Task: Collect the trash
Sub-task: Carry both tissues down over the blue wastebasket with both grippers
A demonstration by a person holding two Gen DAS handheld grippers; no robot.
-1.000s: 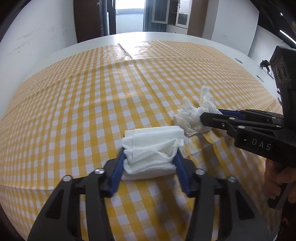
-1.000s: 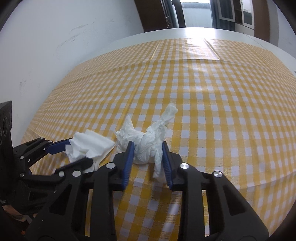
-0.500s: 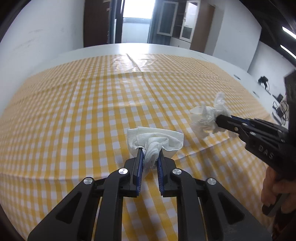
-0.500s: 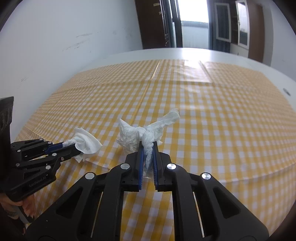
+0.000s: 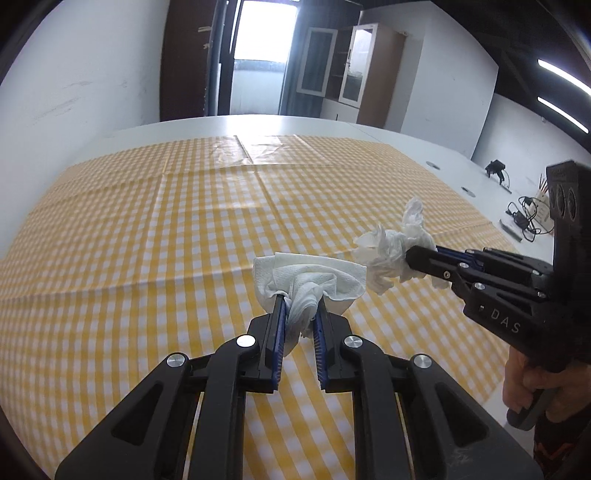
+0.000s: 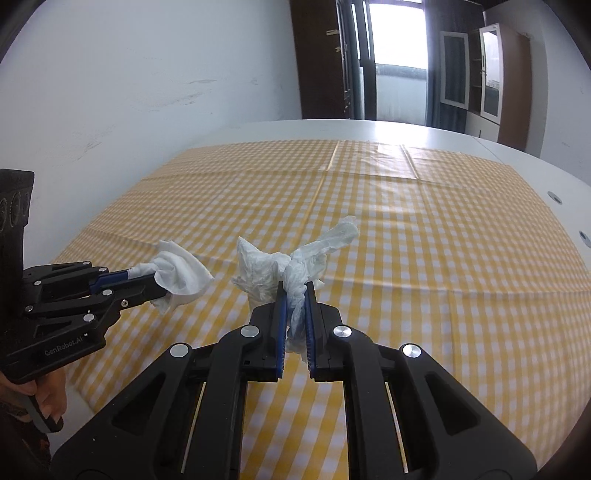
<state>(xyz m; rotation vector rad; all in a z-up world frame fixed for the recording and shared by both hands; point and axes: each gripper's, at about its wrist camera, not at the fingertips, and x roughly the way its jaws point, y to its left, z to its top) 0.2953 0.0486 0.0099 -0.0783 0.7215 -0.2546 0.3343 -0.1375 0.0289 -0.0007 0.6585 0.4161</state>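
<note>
Left gripper (image 5: 299,317) pinches a folded tissue (image 5: 308,277); right gripper (image 6: 293,306) pinches a crumpled tissue (image 6: 288,266), side by side above the checked tablecloth (image 5: 147,240), near its front edge.

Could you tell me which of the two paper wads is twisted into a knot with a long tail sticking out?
The wad in the right gripper: knotted, with a long tail. The left gripper's tissue is smoother and folded.

Bright daylight pours from the doorway (image 5: 258,33), blown out white. It glares on the bench (image 6: 391,153). Fisheye bends and darkens the edges.
</note>
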